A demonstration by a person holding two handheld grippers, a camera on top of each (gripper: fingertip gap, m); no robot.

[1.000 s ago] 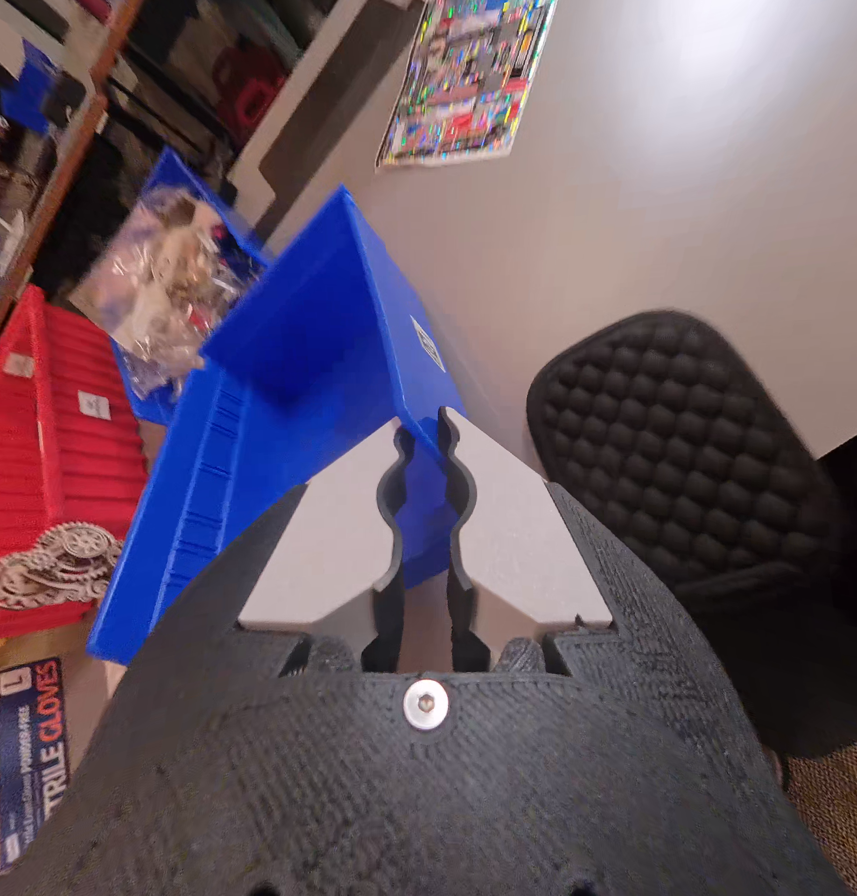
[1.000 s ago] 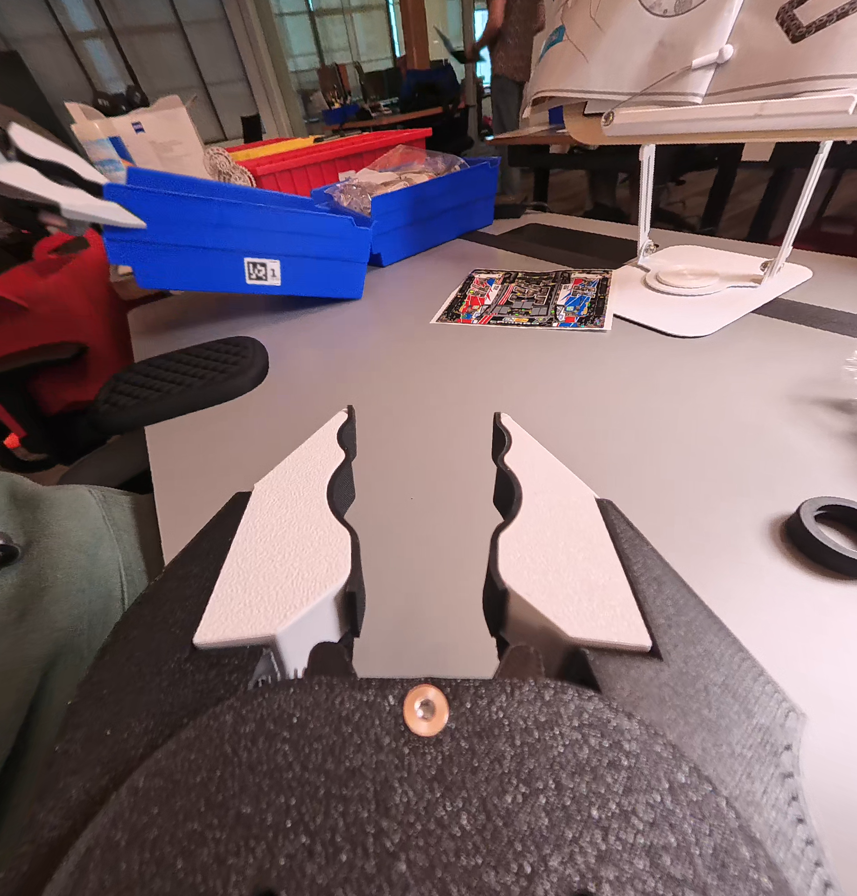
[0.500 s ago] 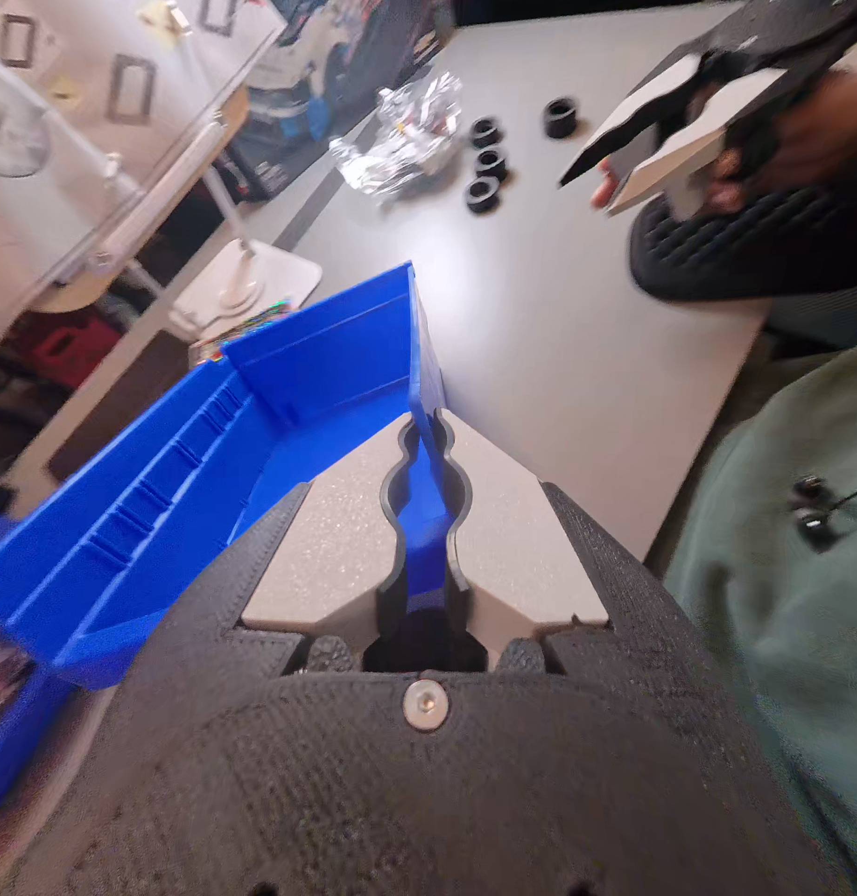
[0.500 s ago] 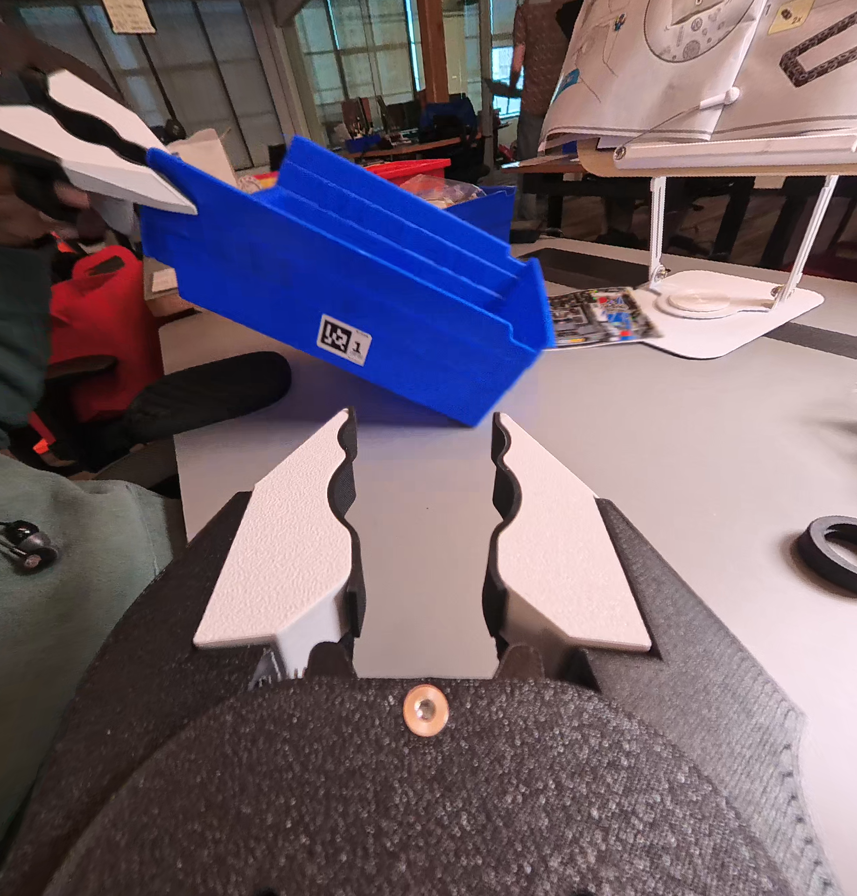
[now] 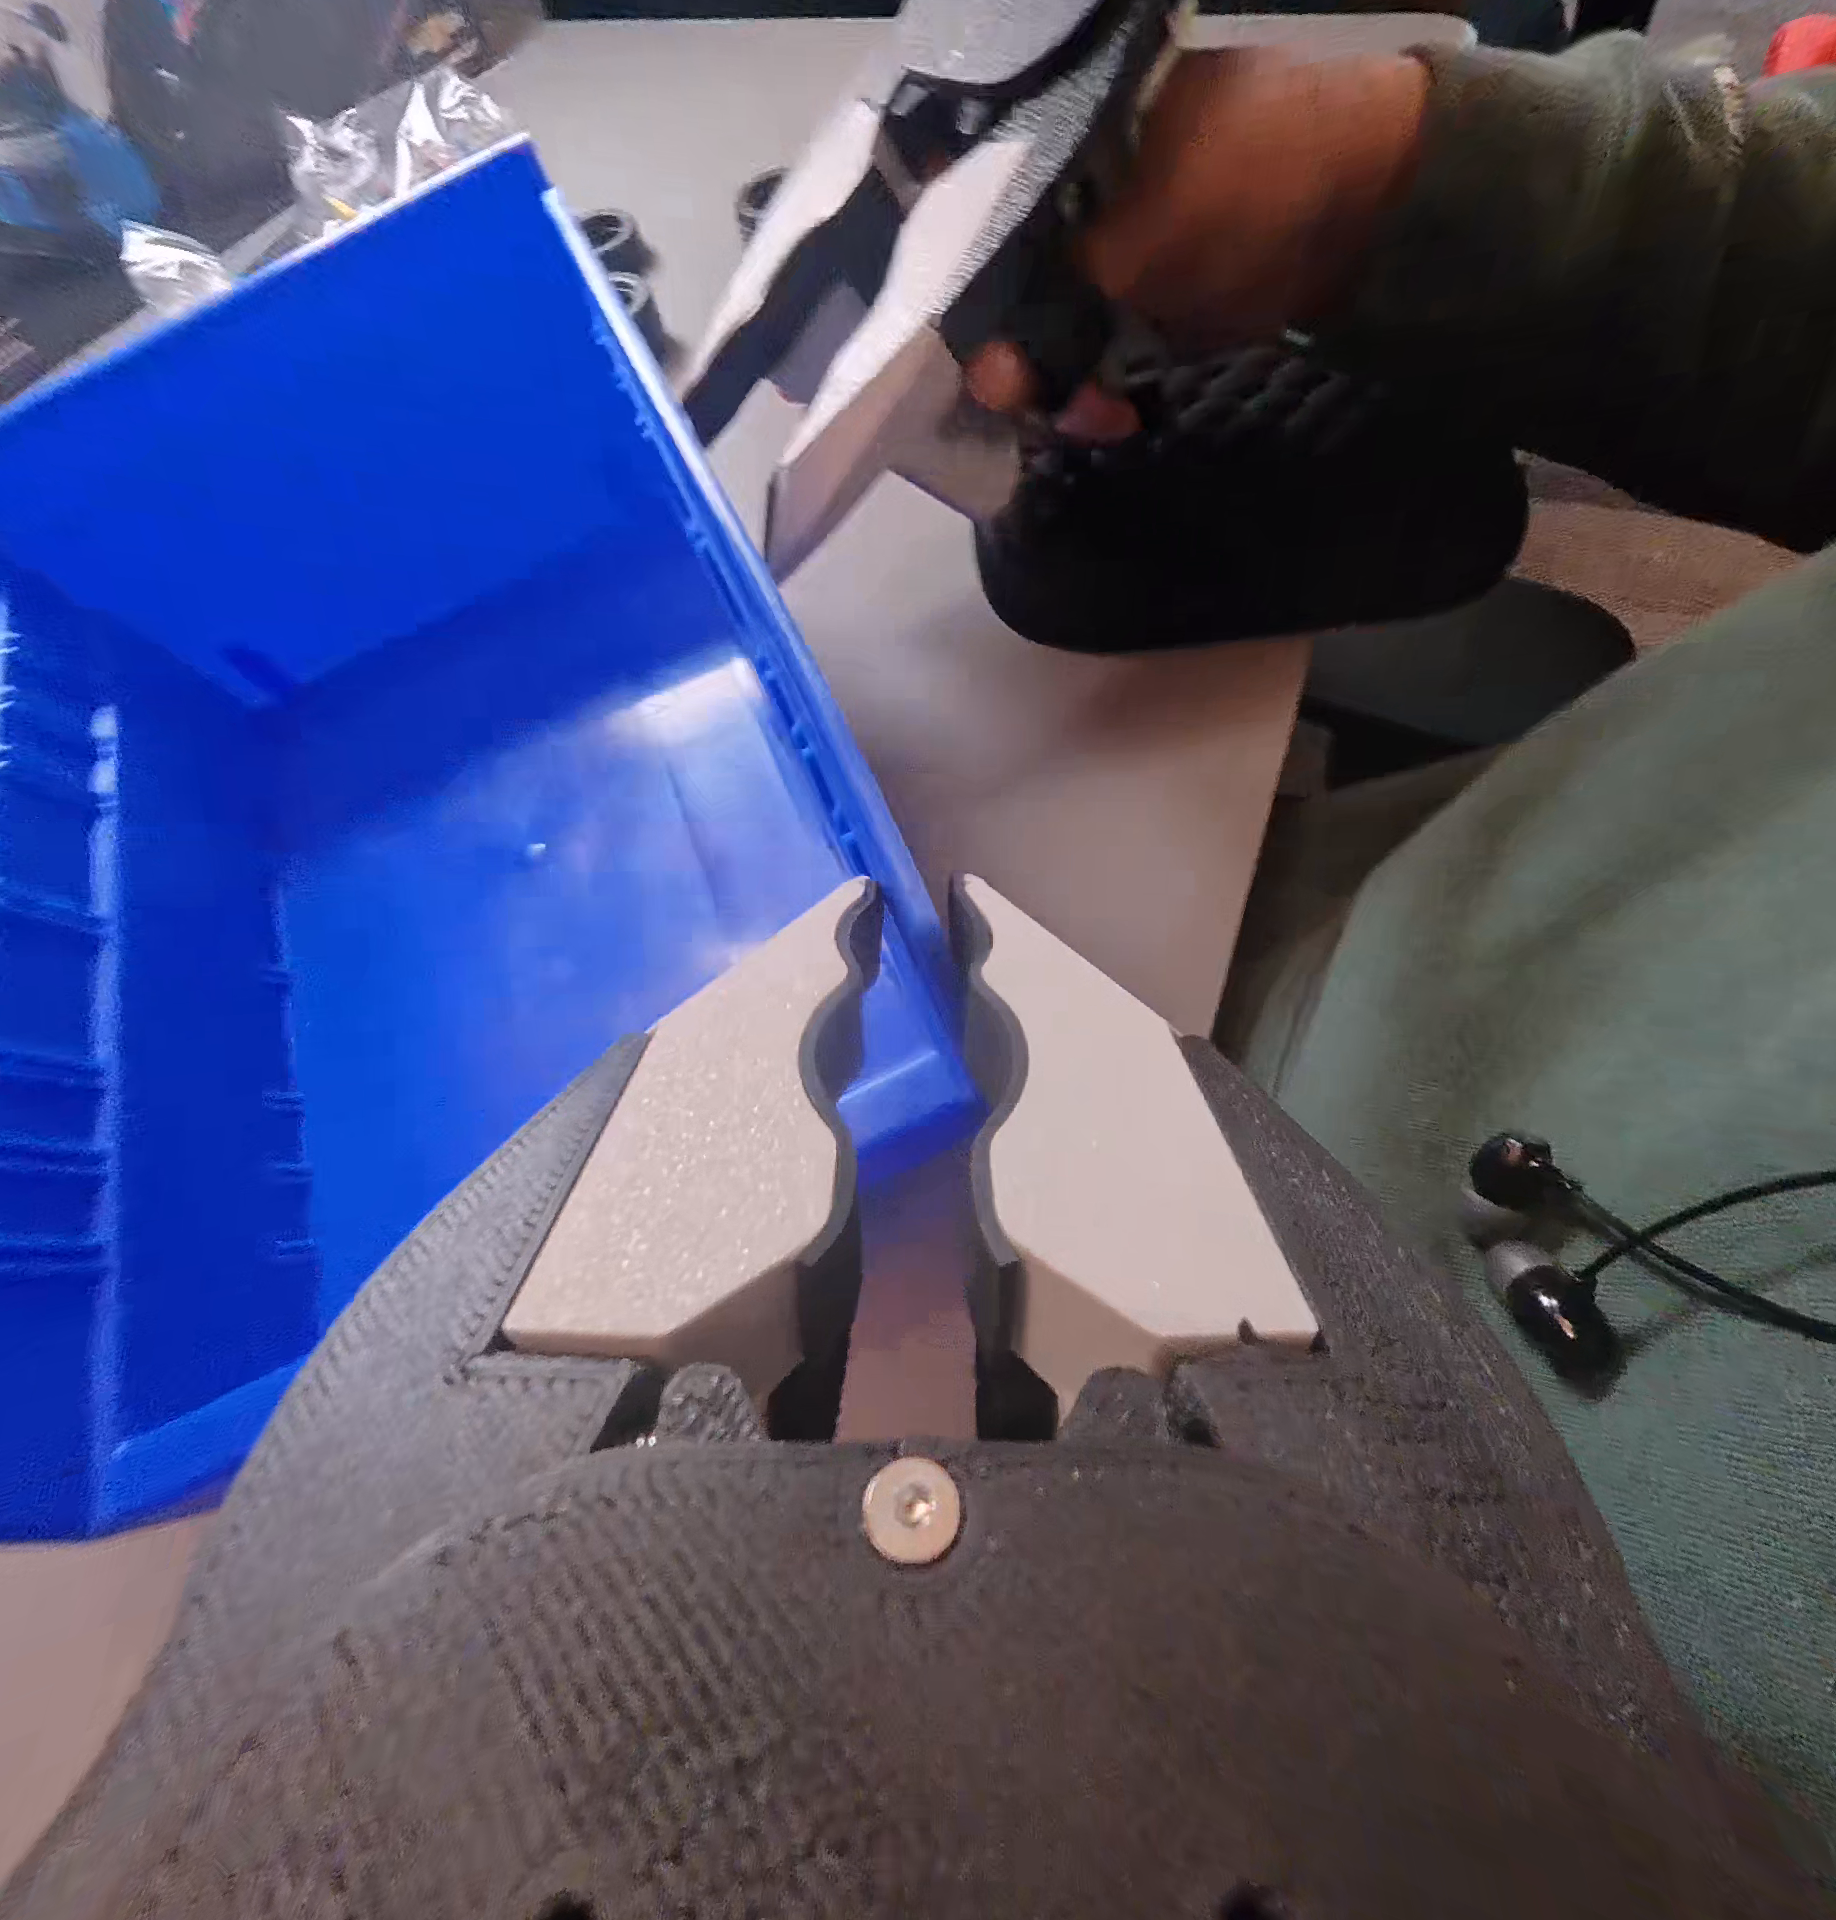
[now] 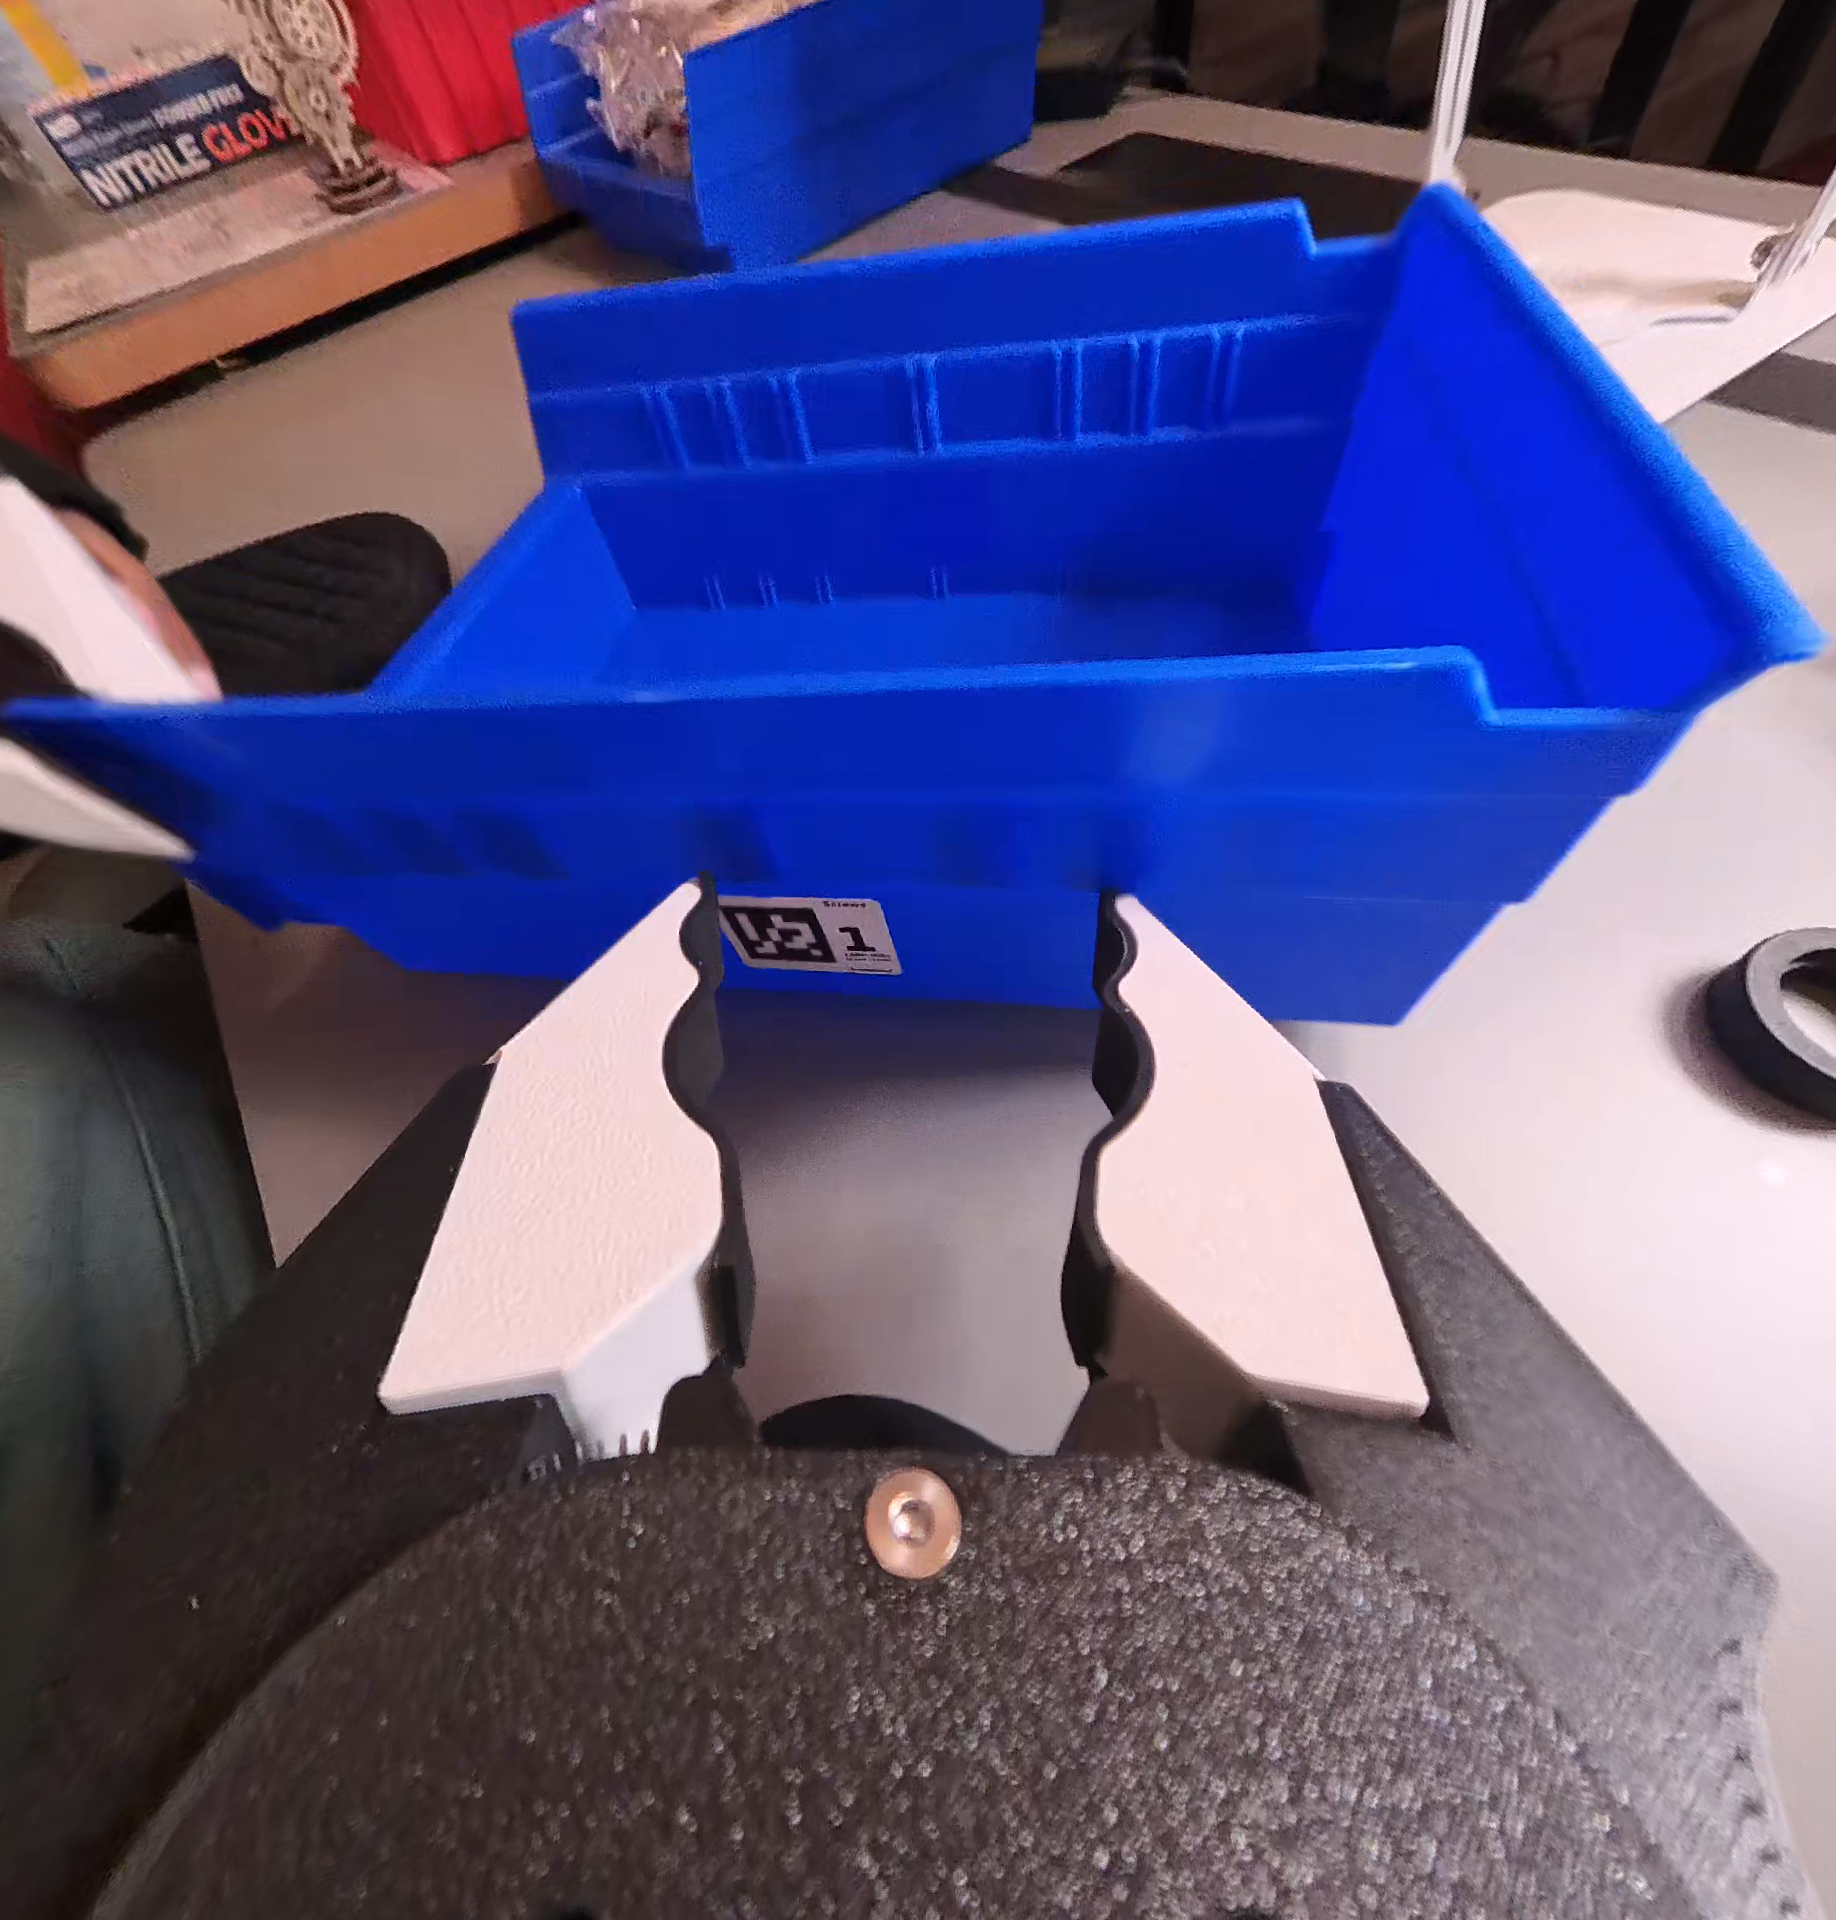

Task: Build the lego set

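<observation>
My left gripper (image 5: pixel 914 904) is shut on the side wall of an empty blue bin (image 5: pixel 405 831) and holds it tilted over the grey table. In the right wrist view the same bin (image 6: pixel 997 758) fills the middle, with the left gripper's white fingers (image 6: pixel 52 748) at its left end. My right gripper (image 6: pixel 906 914) is open and empty, its tips just in front of the bin's labelled front wall. It also shows in the left wrist view (image 5: pixel 841 332), held by a hand, beyond the bin.
A second blue bin (image 6: pixel 789 114) with clear bags of parts stands at the back, next to a red bin (image 6: pixel 426 73) and a glove box (image 6: pixel 155 135). A black ring (image 6: pixel 1797 1018) lies on the table at right. A black chair armrest (image 6: pixel 311 603) sits at left.
The left gripper has swung the blue bin toward me and lowered it in front of the right gripper. The right gripper has tipped down toward the bin and stays open.
</observation>
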